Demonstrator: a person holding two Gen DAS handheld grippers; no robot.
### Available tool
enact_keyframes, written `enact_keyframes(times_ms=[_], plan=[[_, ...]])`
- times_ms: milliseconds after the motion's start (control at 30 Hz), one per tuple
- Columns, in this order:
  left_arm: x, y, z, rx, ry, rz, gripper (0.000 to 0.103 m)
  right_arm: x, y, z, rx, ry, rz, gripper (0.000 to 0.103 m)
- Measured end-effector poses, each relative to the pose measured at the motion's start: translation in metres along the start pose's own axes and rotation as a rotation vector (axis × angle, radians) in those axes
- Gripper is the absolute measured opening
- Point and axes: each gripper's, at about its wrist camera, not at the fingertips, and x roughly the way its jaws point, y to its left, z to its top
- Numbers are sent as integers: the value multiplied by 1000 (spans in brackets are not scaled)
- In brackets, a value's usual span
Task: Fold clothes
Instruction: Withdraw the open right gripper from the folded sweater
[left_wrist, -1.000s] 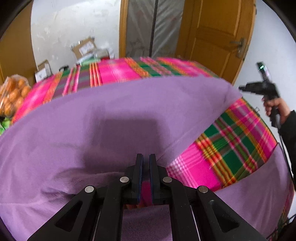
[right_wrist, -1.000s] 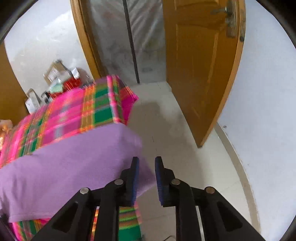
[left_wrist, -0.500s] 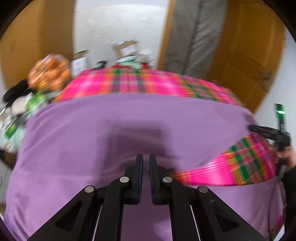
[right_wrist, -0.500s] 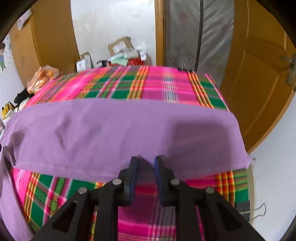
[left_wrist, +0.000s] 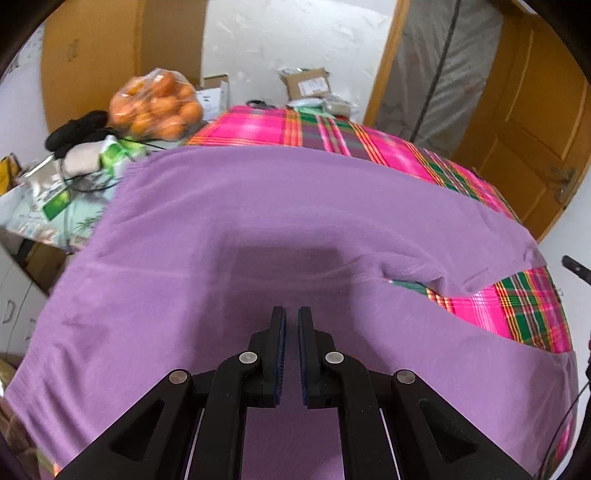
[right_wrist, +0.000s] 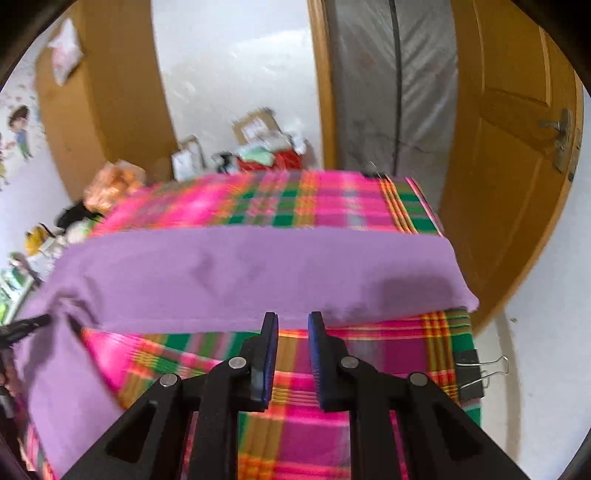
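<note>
A purple garment (left_wrist: 258, 221) lies spread over a table with a pink and green plaid cloth (left_wrist: 517, 306). Its right part is folded back, so a wedge of plaid shows. My left gripper (left_wrist: 291, 314) hovers over the garment's near middle, its jaws shut with only a thin slit and nothing in them. In the right wrist view the garment (right_wrist: 240, 266) forms a broad band across the plaid cloth (right_wrist: 295, 203). My right gripper (right_wrist: 292, 319) hangs at the band's near hem, jaws slightly apart, holding nothing. The left gripper's tip (right_wrist: 26, 325) shows at that view's left edge.
A bag of oranges (left_wrist: 155, 103) and clutter (left_wrist: 55, 177) sit beyond the table's left end. Cardboard boxes (left_wrist: 306, 83) stand by the far wall. A wooden door (right_wrist: 517, 166) stands open on the right. A binder clip (right_wrist: 480, 373) grips the cloth's right edge.
Both views have swung. The left one panned left across the garment toward the oranges. The right one turned from the floor and door to face the table, over the garment's near hem.
</note>
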Motion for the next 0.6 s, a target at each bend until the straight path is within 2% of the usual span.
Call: enact_keyframes(times_ms=[200,300,400,600], plan=[[-47,51,-13,-98,-83,59,7,-66,29,11,29,-225,124,18],[-65,78,-21,-146,-106,93,7,-91,41,10,33,-293,175,19],[-73,102,-36,-185,-102,125,7,-102,58,-3,2,-285,196,22],[-65,123,-68,-213,-42,127,7,-91,100,-43,-85,-161,222,23]])
